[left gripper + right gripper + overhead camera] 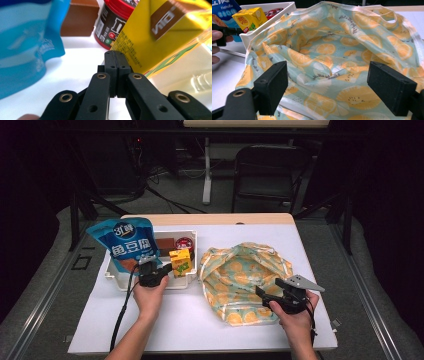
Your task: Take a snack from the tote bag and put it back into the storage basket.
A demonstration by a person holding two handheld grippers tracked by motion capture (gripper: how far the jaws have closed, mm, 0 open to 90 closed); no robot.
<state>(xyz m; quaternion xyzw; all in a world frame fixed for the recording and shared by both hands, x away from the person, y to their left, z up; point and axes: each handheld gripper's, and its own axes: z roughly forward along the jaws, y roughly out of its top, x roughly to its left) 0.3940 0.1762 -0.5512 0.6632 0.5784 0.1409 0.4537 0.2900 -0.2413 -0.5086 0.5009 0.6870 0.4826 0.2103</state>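
A white tray (178, 284) holds a blue snack bag (125, 242), a brown box (165, 243), a red-lidded jar (184, 242) and a yellow juice carton (180, 262). My left gripper (157, 266) reaches into the tray's front. Its jaws (115, 53) are shut on nothing, just left of the carton (155, 32), with the jar (112, 22) and snack bag (22, 45) beyond. An open cloth bag (242, 280) printed with orange slices lies to the right. My right gripper (270, 287) stands at its near edge, wide open (330, 85), looking into the bag (337, 50).
White sheet (200, 320) covers the table, with bare room in front of the tray and the bag. A wooden strip (225, 218) runs along the far edge. A black chair (265, 170) and table legs stand behind.
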